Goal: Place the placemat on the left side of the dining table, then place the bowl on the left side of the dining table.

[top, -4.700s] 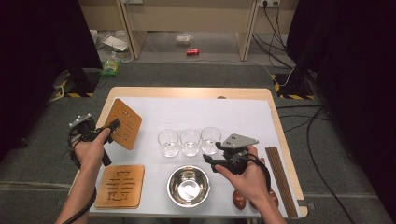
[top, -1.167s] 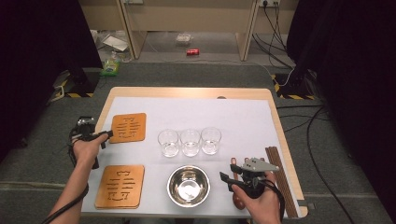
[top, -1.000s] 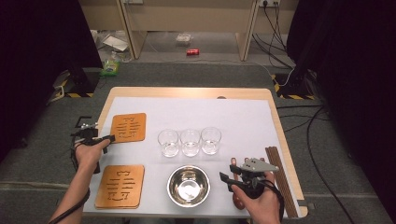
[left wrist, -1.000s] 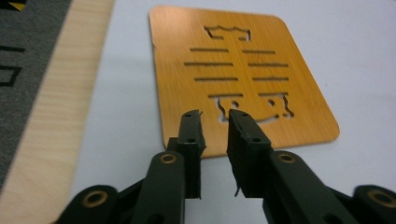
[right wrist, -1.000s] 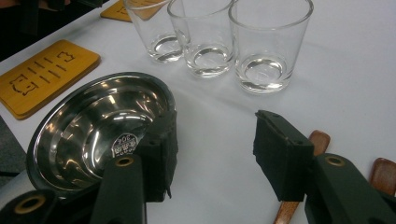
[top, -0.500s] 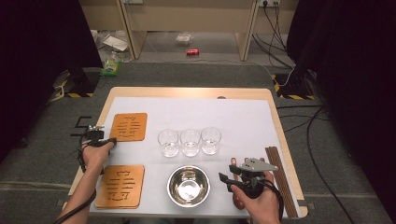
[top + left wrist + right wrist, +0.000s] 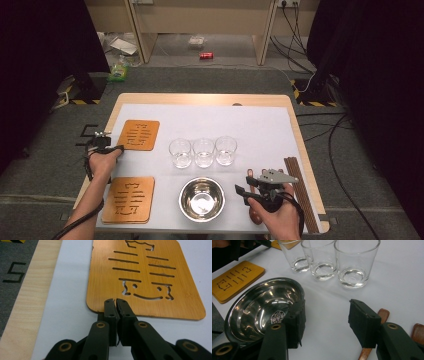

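Note:
An upper wooden coaster (image 7: 140, 134) with cut-out slots lies flat on the white cover near the table's left edge. My left gripper (image 7: 119, 148) is at its near-left corner. In the left gripper view its jaws (image 7: 115, 301) have just been closing and now meet, with nothing between them, their tips over the coaster's (image 7: 150, 277) near edge. My right gripper (image 7: 244, 181) hovers open at the front right, beside a steel bowl (image 7: 202, 199). Nothing is between its jaws (image 7: 325, 315), and the bowl (image 7: 262, 312) sits just left of them.
Three empty glasses (image 7: 203, 151) stand in a row mid-table, ahead of the right gripper (image 7: 322, 260). A second coaster (image 7: 129, 198) lies at the front left. Dark wooden sticks (image 7: 300, 195) lie along the right edge. Wooden spoon handles (image 7: 382, 313) lie under the right jaw.
The left gripper set the upper coaster down flat, let go, drew back slightly and closed its jaws. The right hand moved from the glasses to the front right, then stayed still.

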Demonstrator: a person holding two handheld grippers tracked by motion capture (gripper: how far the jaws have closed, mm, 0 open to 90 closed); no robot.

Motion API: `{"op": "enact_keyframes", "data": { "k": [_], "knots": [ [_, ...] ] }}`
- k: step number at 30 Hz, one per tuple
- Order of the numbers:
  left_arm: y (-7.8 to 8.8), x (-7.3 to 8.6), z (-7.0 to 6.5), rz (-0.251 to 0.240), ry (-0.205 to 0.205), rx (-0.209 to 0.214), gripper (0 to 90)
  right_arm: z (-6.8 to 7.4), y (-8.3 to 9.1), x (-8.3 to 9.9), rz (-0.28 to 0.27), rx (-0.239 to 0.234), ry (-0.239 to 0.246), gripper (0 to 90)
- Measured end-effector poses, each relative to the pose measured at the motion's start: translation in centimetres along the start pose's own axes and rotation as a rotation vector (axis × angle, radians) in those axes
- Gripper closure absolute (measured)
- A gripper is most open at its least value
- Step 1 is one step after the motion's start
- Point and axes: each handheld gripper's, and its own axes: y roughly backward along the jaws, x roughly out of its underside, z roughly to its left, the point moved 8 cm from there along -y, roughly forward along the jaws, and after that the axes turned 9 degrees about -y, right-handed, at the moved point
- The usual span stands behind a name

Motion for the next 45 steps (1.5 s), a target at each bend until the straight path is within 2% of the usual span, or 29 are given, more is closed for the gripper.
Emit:
{"op": "enact_keyframes", "data": {
  "k": [4, 9, 12, 16, 18, 20, 29, 35, 45],
  "knots": [
    [0.0, 0.0, -0.1, 0.000, -0.002, 0.003, 85.4, -0.1, 0.1, 0.0, -0.002, 0.001, 0.000, 47.7],
    [0.4, 0.0, -0.2, -0.016, -0.012, 0.005, 79.2, -0.1, 0.3, -0.2, -0.010, 0.003, -0.001, 47.6],
    [0.8, 0.2, -0.3, -0.032, 0.005, 0.025, 74.7, -0.2, 0.2, -0.2, -0.010, 0.005, -0.002, 47.5],
    [1.4, 0.2, -0.1, -0.054, 0.031, 0.037, 63.3, -0.4, 0.1, -0.1, -0.007, 0.008, -0.006, 47.3],
    [1.7, 0.2, -0.1, -0.068, 0.038, 0.046, 62.1, -0.4, 0.1, -0.1, -0.007, 0.009, -0.005, 47.3],
    [2.1, 0.1, -0.3, -0.080, 0.046, 0.057, 57.1, -0.7, 0.1, -0.1, -0.007, 0.017, -0.009, 47.3],
    [4.0, -0.3, -2.6, -0.116, 0.036, 0.119, 47.9, -1.6, 0.3, 0.2, -0.006, 0.032, -0.030, 47.3],
    [5.1, -0.7, -3.8, -0.130, 0.019, 0.139, 43.7, -1.9, 0.8, -0.4, -0.032, 0.040, -0.032, 47.4],
    [5.7, -0.1, -5.3, -0.114, -0.005, 0.173, 44.8, -2.6, 0.7, -0.2, -0.030, 0.049, -0.055, 47.5]
  ]
}}
